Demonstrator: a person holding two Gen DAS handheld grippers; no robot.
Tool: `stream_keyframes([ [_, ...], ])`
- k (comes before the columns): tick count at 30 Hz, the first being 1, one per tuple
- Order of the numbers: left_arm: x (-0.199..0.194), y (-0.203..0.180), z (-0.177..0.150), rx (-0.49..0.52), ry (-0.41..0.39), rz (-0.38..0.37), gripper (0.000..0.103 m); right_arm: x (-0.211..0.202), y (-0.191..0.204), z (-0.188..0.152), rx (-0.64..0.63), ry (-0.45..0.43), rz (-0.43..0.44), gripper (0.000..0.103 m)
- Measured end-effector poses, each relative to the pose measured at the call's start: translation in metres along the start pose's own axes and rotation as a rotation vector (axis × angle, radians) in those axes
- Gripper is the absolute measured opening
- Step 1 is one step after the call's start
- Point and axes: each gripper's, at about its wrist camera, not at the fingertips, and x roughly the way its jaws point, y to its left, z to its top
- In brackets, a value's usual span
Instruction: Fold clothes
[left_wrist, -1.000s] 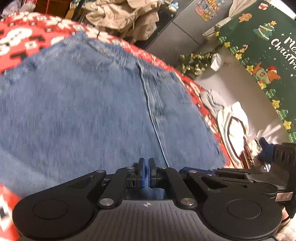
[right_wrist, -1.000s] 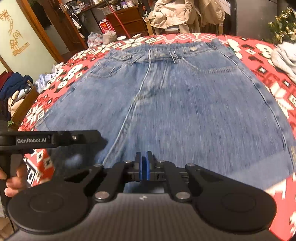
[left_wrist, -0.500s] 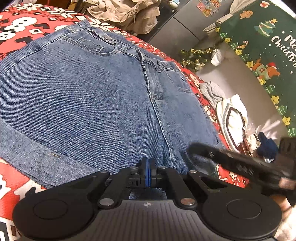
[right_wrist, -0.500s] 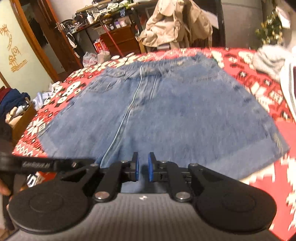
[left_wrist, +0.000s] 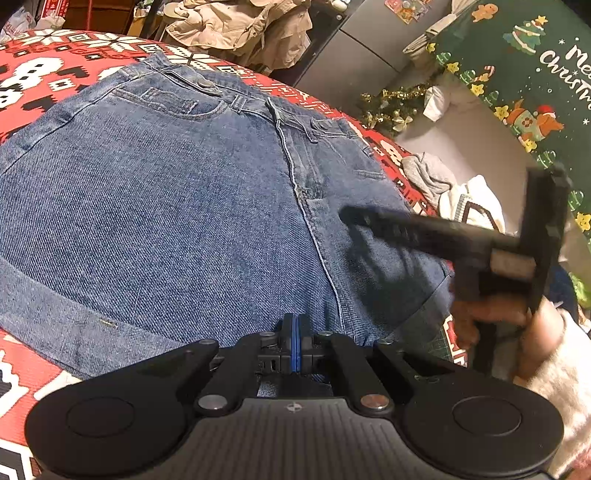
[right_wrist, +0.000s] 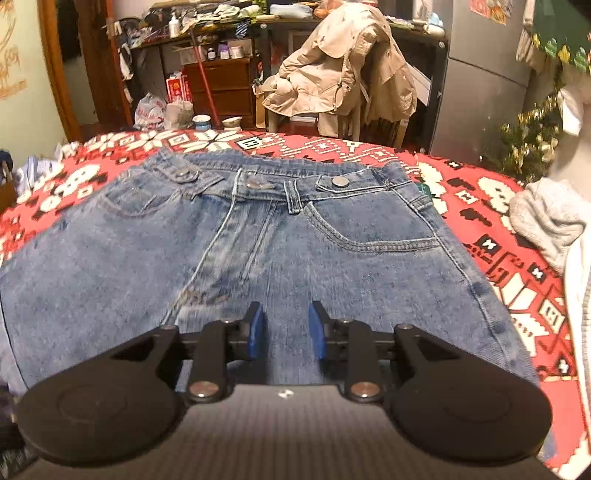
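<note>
Blue denim shorts (left_wrist: 166, 206) lie flat, front side up, on a red patterned cloth (left_wrist: 44, 81), waistband at the far end. My left gripper (left_wrist: 295, 332) is shut, low over the near hem by the centre seam; I see no fabric between its pads. In the right wrist view the shorts (right_wrist: 369, 273) fill the middle. My right gripper (right_wrist: 286, 332) is open above the cloth near the crotch, with nothing between its fingers. From the left wrist view the right gripper (left_wrist: 424, 232) is a blurred black shape over the shorts' right leg, held by a hand (left_wrist: 491, 314).
A grey garment (right_wrist: 546, 218) and a white one (left_wrist: 469, 206) lie off the shorts' right side. A beige coat (right_wrist: 343, 74) hangs over a chair behind the table. A green Christmas cloth (left_wrist: 517, 74) and tinsel (left_wrist: 395, 107) stand at the far right.
My right gripper has gone from shut to open and swung in over the shorts' right leg. My left gripper has closed fully and drawn back, so the waistband now shows.
</note>
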Motion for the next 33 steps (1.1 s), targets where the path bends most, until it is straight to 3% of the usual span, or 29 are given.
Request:
stream_keyframes([
  [3, 0.001, -0.004, 0.001, 0.024, 0.003, 0.019, 0.003, -0.015, -0.002, -0.016, -0.024, 0.014, -0.003, 0.036],
  [14, 0.005, -0.017, 0.006, 0.099, 0.029, 0.075, 0.002, -0.058, -0.02, -0.057, 0.104, 0.041, 0.04, 0.06],
  [20, 0.006, -0.014, 0.008, 0.087, 0.028, 0.062, 0.003, -0.066, -0.021, -0.06, 0.116, 0.037, 0.045, 0.078],
  [27, 0.003, -0.018, 0.008, 0.088, 0.022, 0.067, 0.004, -0.089, -0.019, -0.046, 0.117, -0.037, 0.014, 0.102],
  [30, -0.011, -0.017, 0.01, 0.073, -0.018, 0.037, 0.004, -0.103, -0.016, -0.043, 0.095, -0.085, -0.044, 0.102],
  [33, -0.03, -0.011, 0.013, 0.06, -0.078, -0.022, 0.005, -0.111, -0.019, -0.048, 0.094, -0.086, -0.002, 0.102],
])
